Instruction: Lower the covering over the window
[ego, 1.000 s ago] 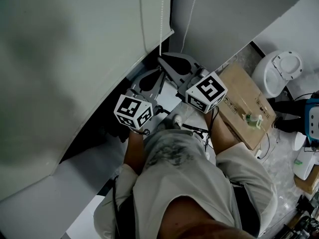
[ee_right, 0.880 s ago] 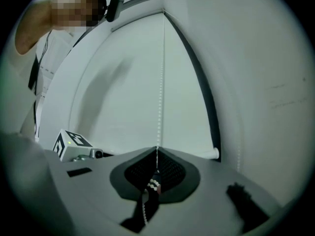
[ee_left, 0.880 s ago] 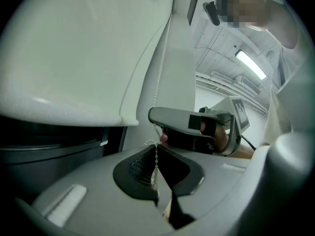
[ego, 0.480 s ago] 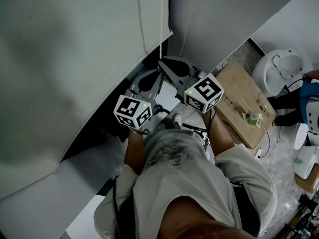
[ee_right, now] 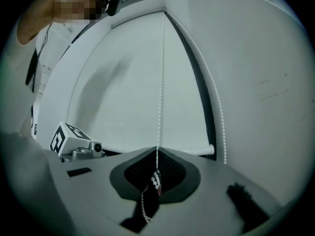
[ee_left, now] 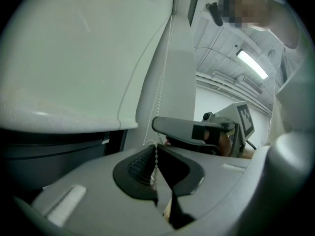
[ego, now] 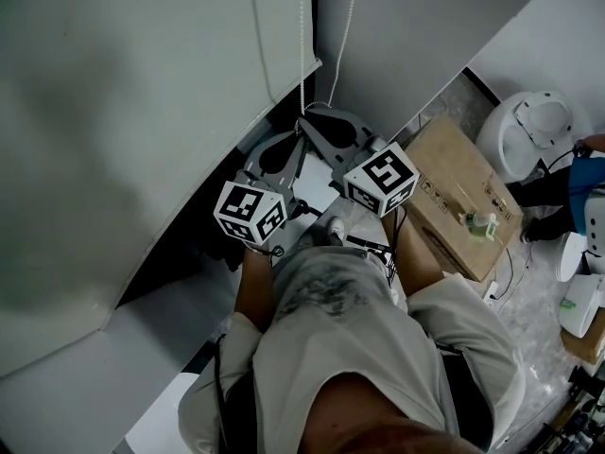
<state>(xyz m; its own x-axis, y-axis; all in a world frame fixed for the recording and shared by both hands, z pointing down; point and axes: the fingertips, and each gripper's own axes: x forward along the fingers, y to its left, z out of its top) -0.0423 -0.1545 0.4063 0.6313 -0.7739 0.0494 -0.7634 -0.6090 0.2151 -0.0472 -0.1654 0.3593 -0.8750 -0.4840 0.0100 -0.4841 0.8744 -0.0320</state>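
The white beaded pull chain (ee_right: pixel 161 97) is clamped tight in both the left gripper (ee_left: pixel 156 156) and the right gripper (ee_right: pixel 156 171); lowering of the pale fabric roller blind (ego: pixel 142 112) seems in hand; a steady downward pull is likely called for.

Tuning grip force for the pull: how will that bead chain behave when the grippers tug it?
Likely floppy: below the right gripper the bead chain droops in a loose loop, yet runs straight above it, so taut only under pull. Probably light, being thin. Its beads may resist slipping where the left gripper pinches it.
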